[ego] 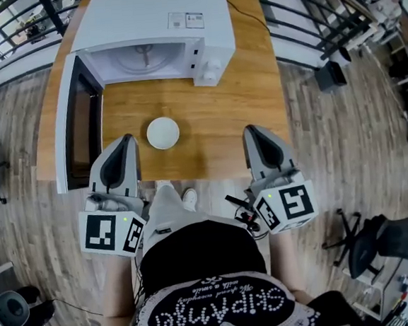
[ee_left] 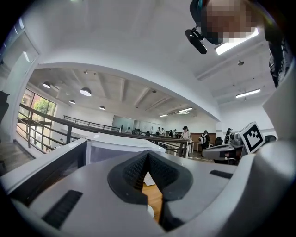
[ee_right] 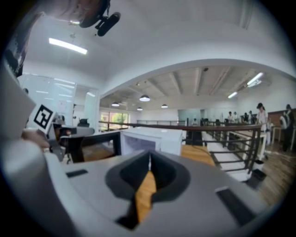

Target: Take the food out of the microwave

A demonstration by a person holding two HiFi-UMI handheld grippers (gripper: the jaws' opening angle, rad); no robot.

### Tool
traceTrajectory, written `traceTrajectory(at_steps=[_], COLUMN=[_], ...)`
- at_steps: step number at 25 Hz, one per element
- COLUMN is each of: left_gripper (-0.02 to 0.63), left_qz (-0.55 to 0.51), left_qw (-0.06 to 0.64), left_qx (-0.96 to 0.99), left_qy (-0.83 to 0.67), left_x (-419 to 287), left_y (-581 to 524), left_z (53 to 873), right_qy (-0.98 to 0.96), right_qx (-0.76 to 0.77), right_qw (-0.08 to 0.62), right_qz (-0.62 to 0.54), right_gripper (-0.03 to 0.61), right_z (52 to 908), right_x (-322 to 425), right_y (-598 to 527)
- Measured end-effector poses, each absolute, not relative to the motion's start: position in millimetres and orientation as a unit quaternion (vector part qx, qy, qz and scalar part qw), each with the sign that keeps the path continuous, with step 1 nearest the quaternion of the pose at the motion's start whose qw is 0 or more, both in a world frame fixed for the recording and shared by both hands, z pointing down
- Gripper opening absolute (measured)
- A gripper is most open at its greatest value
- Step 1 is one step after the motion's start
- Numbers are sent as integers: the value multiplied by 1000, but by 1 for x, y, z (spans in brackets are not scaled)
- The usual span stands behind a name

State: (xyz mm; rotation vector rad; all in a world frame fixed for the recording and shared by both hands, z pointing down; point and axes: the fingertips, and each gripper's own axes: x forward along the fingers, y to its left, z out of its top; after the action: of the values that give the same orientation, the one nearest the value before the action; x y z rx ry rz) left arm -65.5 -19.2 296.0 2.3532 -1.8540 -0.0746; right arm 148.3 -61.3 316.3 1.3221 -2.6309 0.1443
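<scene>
- Bowl [ego: 163, 132] is set on the table [ego: 255, 97], outside the microwave [ego: 157, 28] and just in front of its open cavity.
- It is located between the two grippers. It is just beside the tip of the left gripper [ego: 126, 138], farther from the right gripper [ego: 251, 130], and touched by neither.
- Left jaws are clenched together with nothing gripped. Right jaws are likewise closed and empty.
- Both grippers are held over the table's near edge, pointed toward the microwave.
- Bowl is seated upright, mouth up. It is round, so no long axis can be given. Its contents cannot be made out.
- Door [ego: 73, 127] is swung wide open to the left, just beside the left gripper.
- Turntable [ego: 144, 57] is seen inside the cavity.
- Cable [ego: 248, 13] is run along the table's far right corner, well apart from the bowl.
- Office chair [ego: 381, 239] is parked on the floor to the right.
</scene>
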Motion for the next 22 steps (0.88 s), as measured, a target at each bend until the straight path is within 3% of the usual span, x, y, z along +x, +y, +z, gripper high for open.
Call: traceTrajectory(at_steps=[9, 22], left_gripper=[31, 31], left_qz=[-36, -30], left_qw=[50, 76], left_qx=[786, 785], left_qy=[-615, -615], left_x=[-67, -48], left_y=[-1, 30], left_z=[274, 294], right_qy=[-887, -879], right_qx=[453, 464], right_qw=[71, 62], right_qz=[51, 89], right_gripper=[34, 34], right_z=[293, 312], right_x=[171, 192], right_y=[-29, 5])
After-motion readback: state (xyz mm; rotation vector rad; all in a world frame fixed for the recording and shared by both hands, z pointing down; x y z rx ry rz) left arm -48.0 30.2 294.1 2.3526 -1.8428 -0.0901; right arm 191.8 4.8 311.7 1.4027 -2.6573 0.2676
